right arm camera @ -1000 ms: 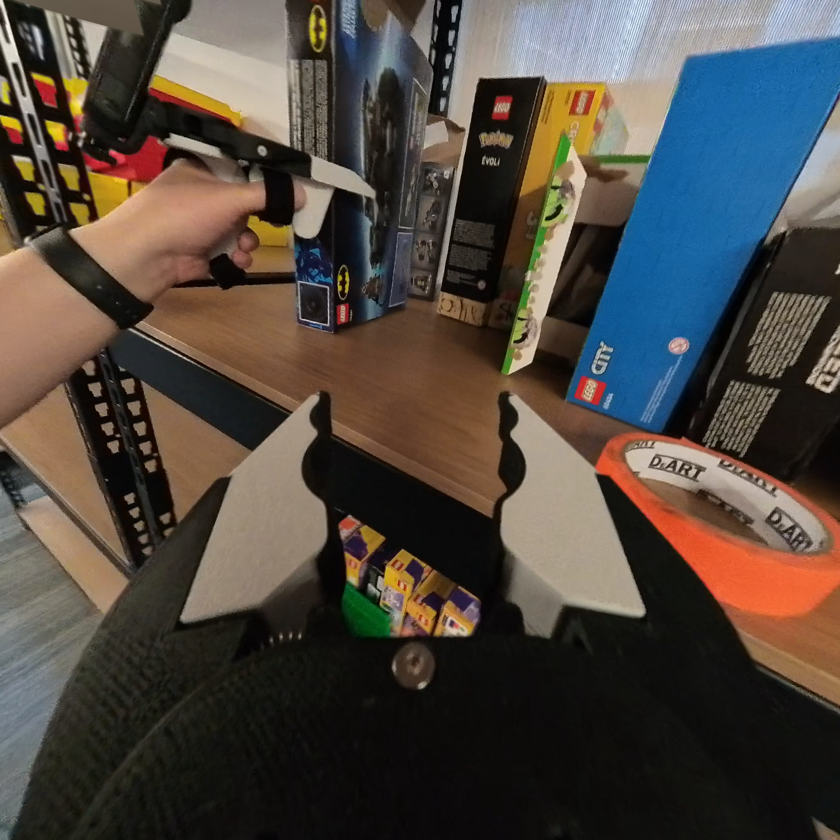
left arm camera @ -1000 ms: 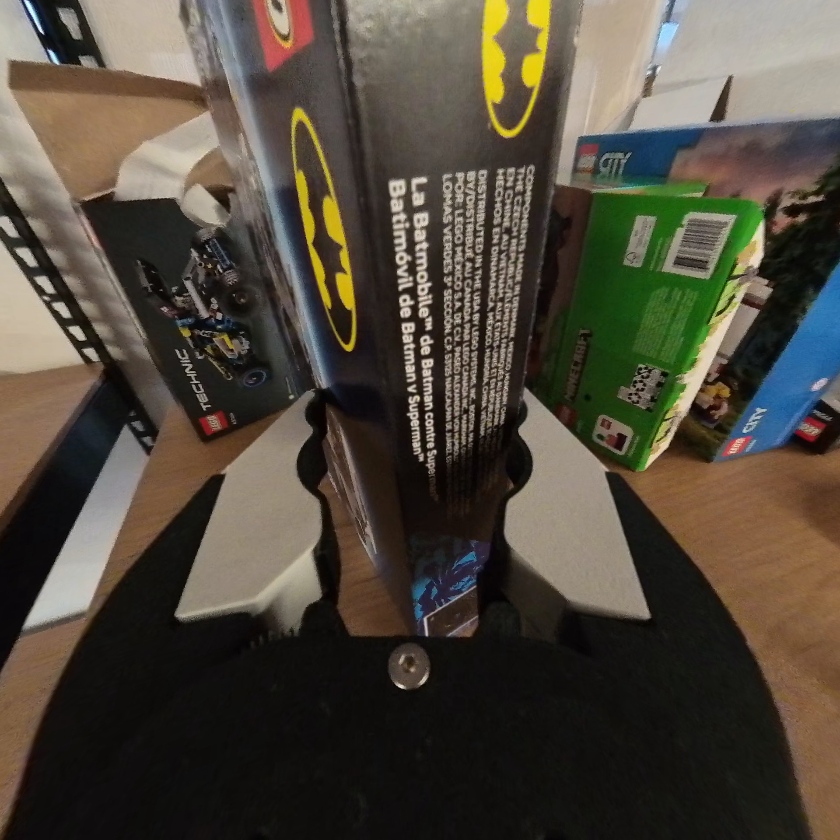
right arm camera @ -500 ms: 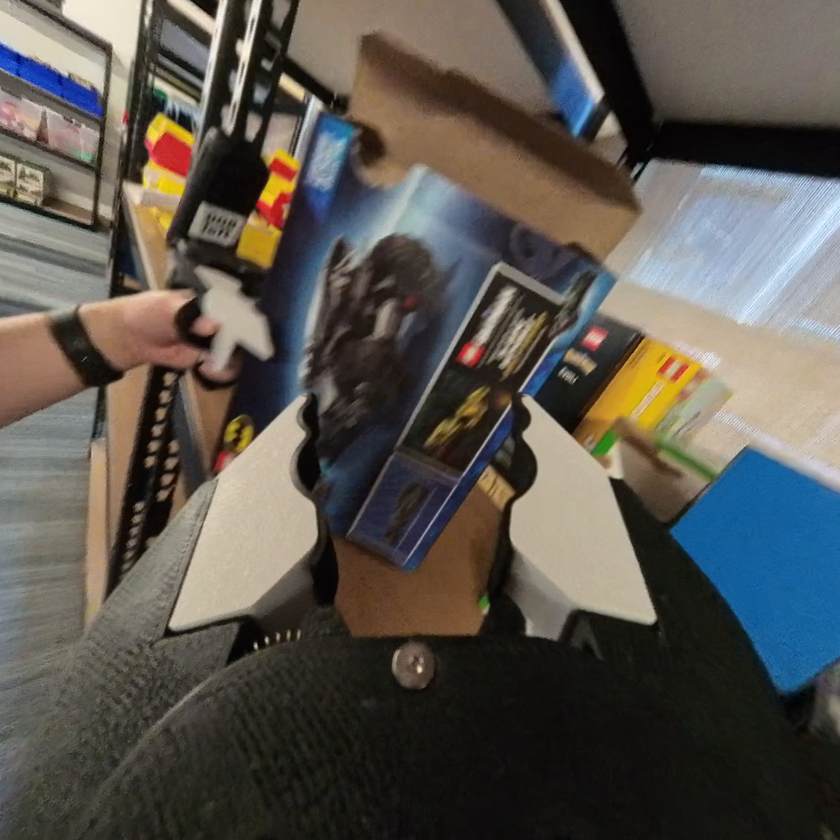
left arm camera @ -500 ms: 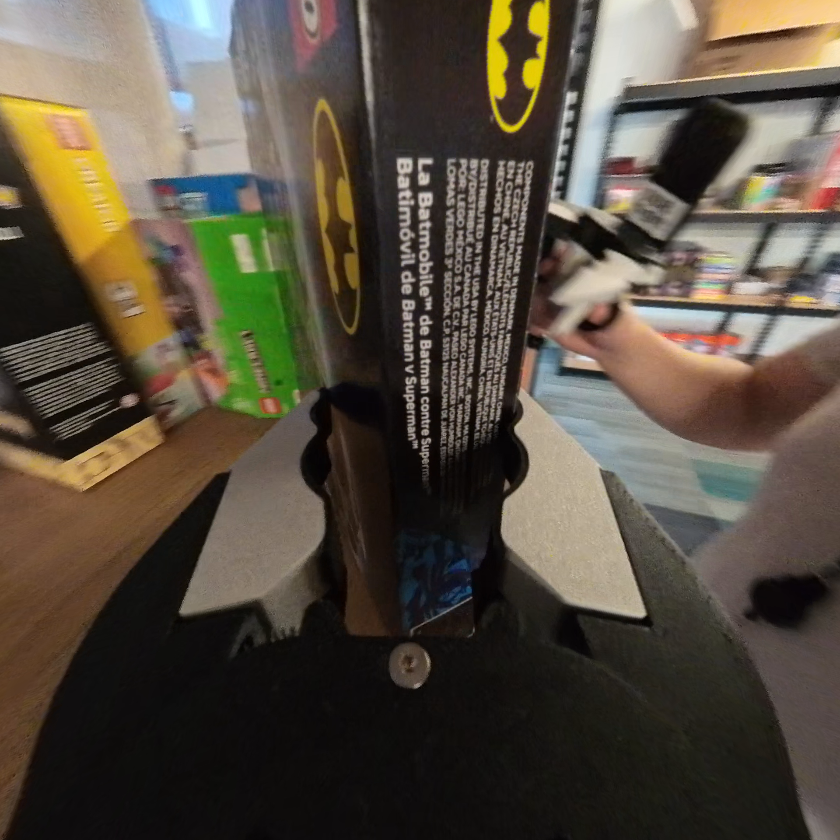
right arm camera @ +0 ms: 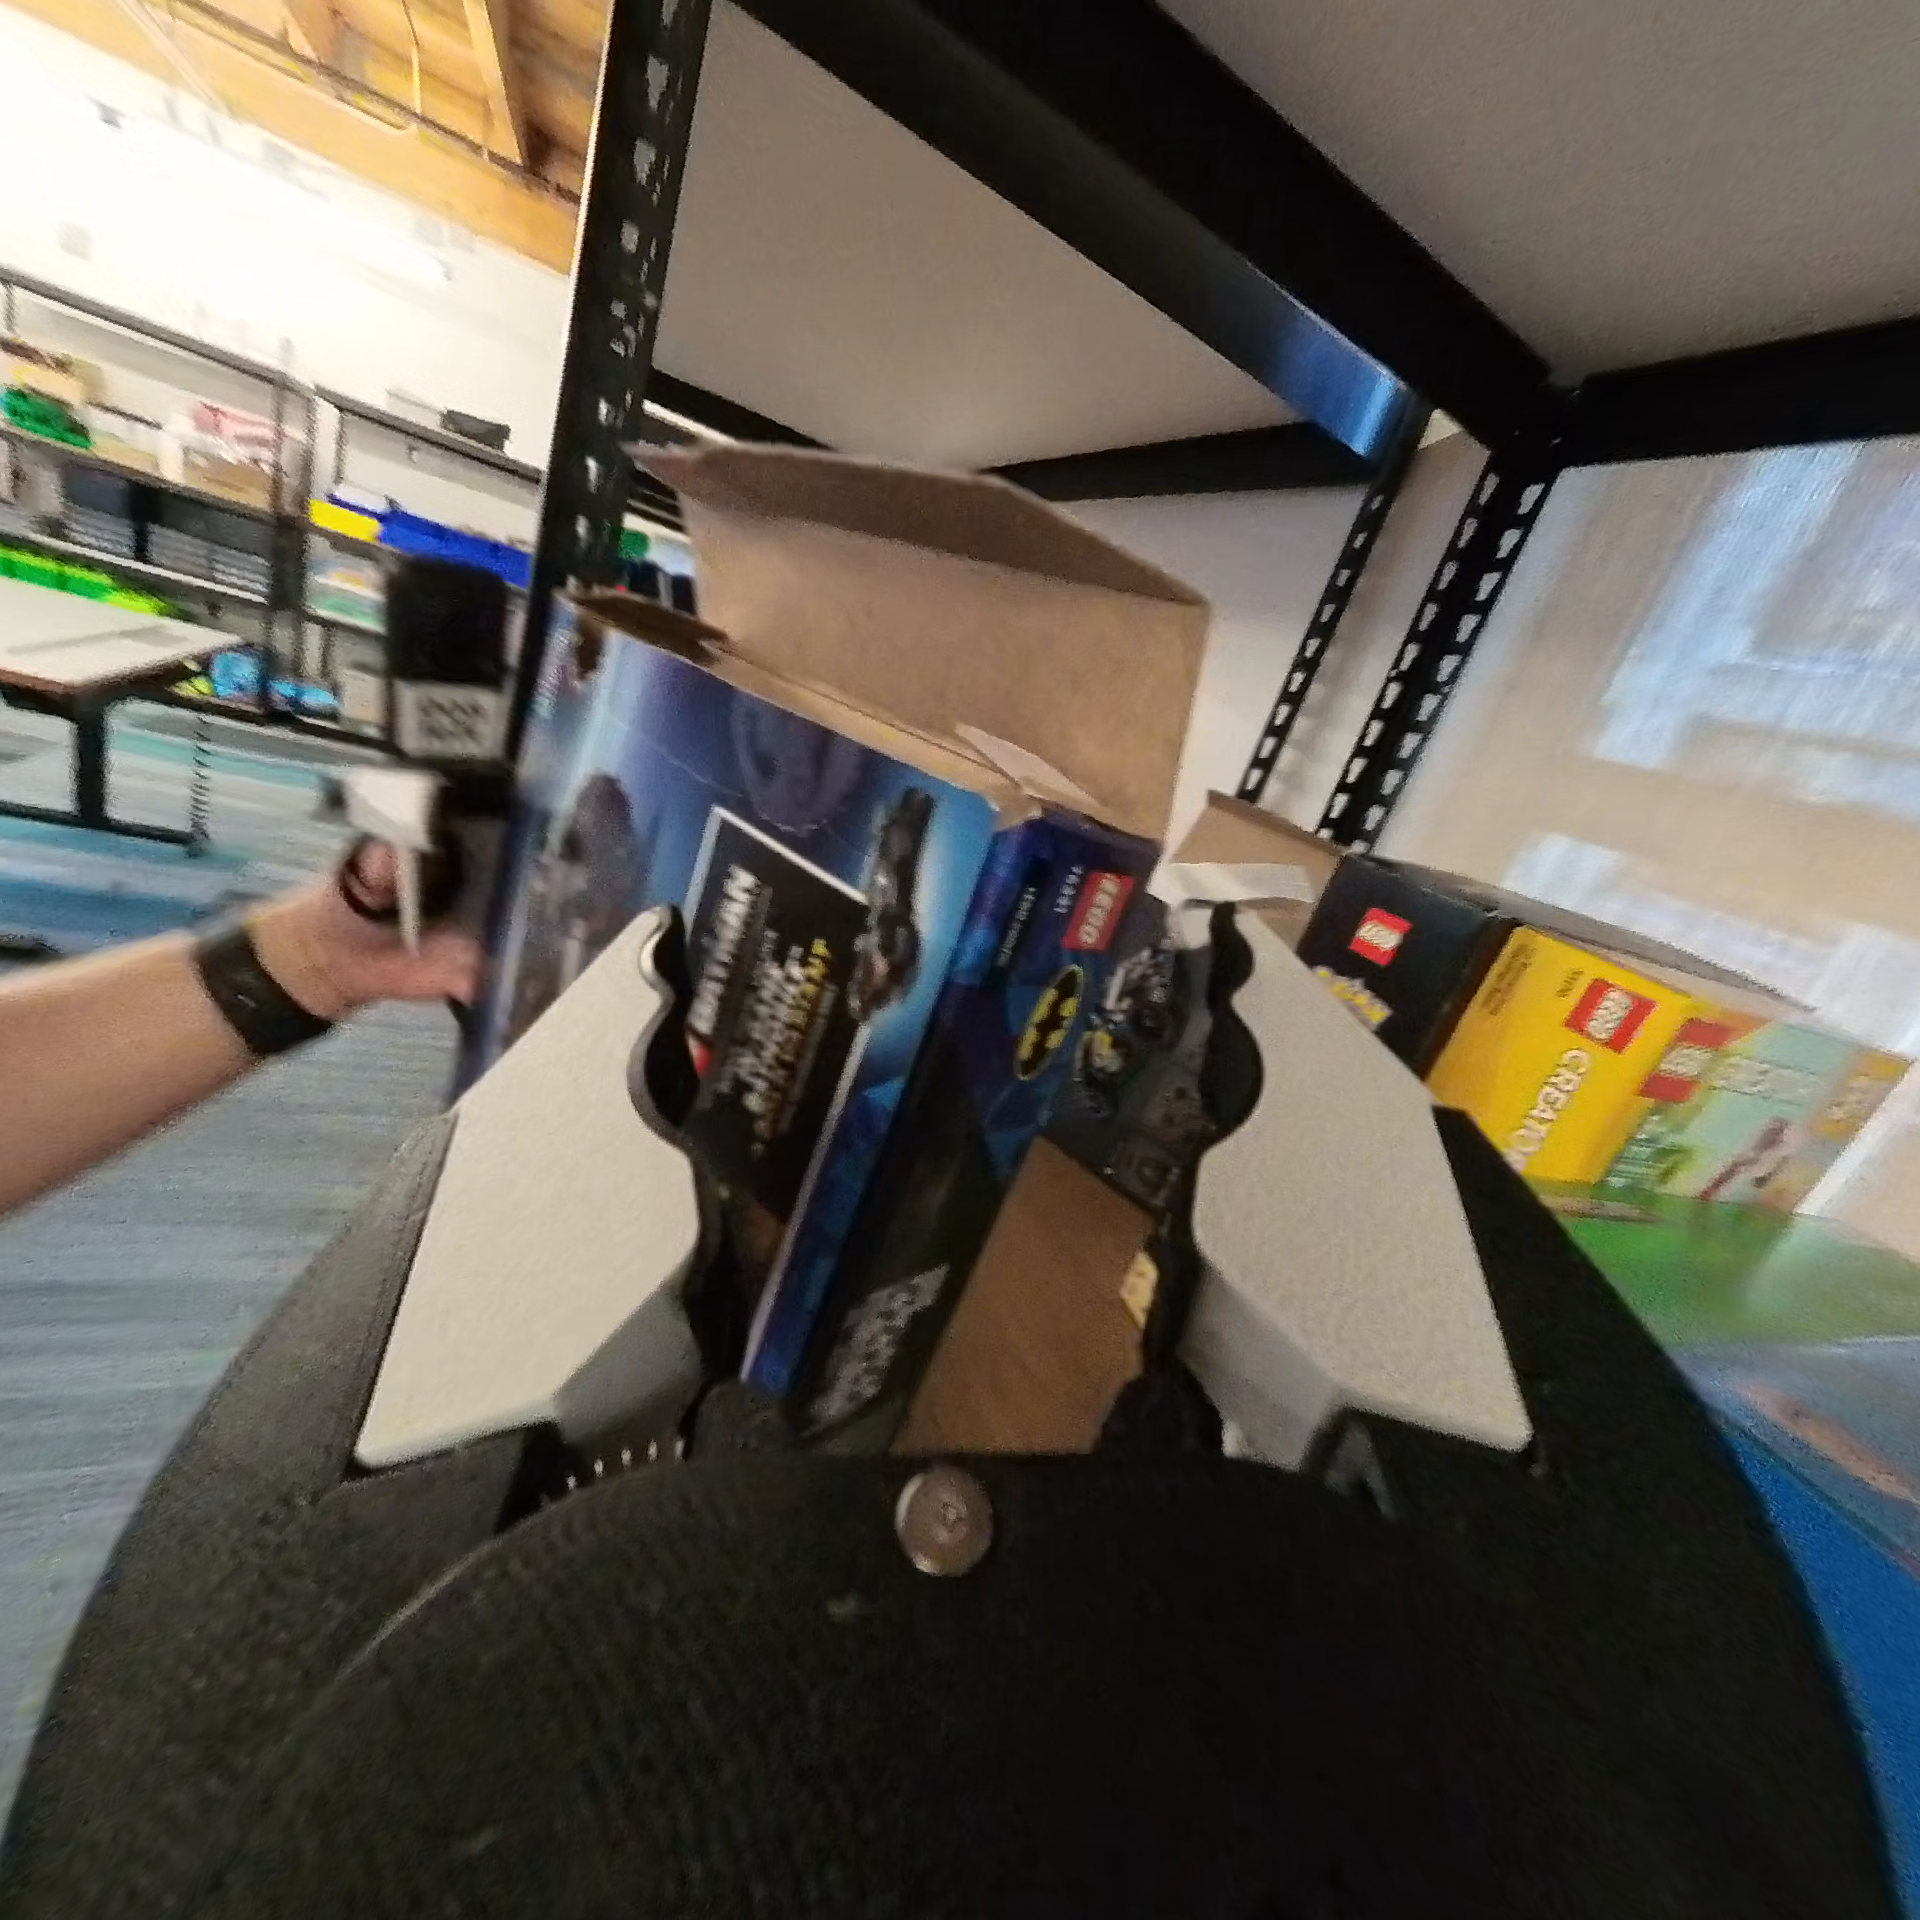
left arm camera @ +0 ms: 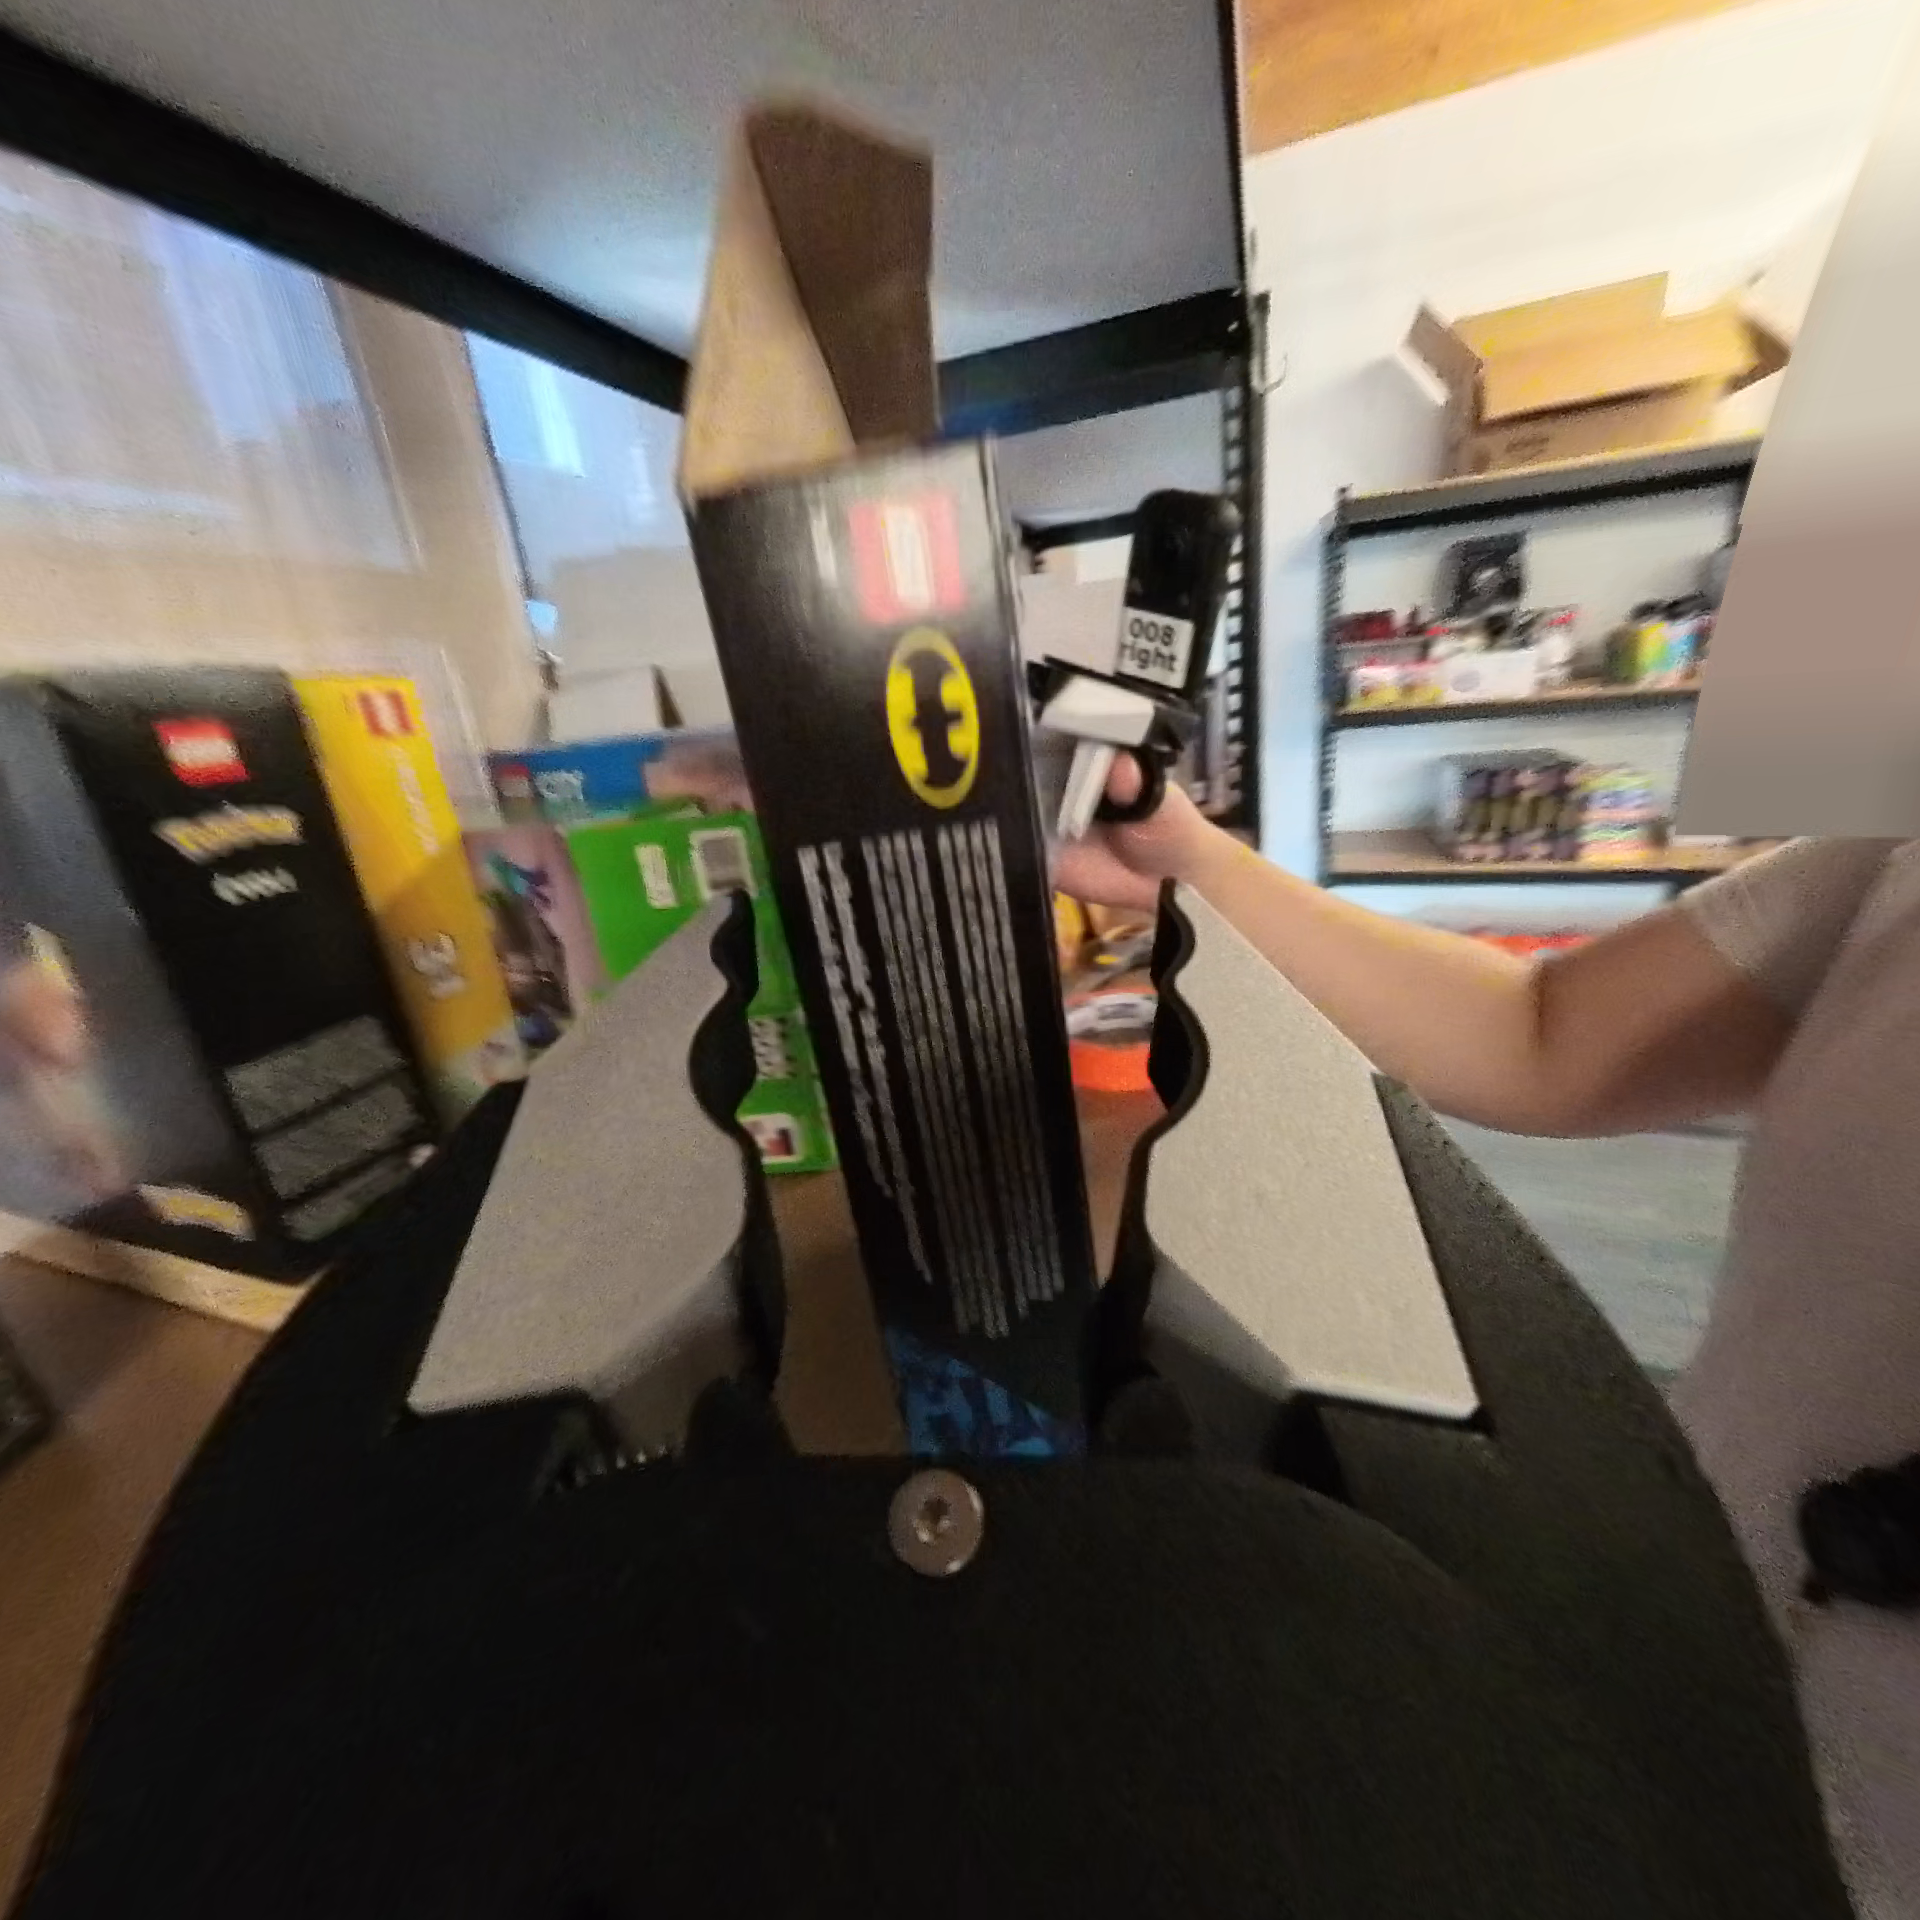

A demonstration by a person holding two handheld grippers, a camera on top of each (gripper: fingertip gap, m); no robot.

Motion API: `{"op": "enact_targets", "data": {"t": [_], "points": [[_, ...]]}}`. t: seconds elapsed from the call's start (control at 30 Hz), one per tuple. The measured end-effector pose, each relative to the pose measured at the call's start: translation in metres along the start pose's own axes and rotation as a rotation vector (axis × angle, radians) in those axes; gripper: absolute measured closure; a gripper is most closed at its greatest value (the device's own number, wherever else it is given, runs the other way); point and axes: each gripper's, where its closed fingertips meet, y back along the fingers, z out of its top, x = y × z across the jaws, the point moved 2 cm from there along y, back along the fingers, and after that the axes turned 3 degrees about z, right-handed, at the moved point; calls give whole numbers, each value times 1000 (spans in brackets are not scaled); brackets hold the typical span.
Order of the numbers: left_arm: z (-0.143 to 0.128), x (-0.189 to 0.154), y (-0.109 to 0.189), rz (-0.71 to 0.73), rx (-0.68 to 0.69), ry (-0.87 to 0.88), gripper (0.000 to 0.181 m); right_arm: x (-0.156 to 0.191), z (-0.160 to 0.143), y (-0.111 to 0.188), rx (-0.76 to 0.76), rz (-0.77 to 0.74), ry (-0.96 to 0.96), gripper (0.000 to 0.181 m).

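now the black toy box [left arm camera: 914, 831], flap up, has swung out above the shelf [left arm camera: 104, 1403], the right gripper [right arm camera: 943, 920] newly spread around its corner, while the left gripper's [left arm camera: 951, 904] hold is unclear.

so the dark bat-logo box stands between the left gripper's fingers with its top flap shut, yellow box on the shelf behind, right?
Not quite: the top flap is open, standing up brown above the dark bat-logo box, as the left wrist view shows. The rest holds: the box stands between the left gripper's fingers, and the yellow box is on the shelf behind.
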Motion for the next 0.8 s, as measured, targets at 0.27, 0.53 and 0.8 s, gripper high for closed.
{"op": "enact_targets", "data": {"t": [0.27,0.53,0.8], "points": [[61,-9,-11,284,77,-522,108,0,11,4,0,-39,293,86],[72,-22,-15,223,113,-576,130,1,53,7,-8,116,366,104],[71,-17,-20,262,139,-585,155,-15,53,-15,241,446,195,121]]}}
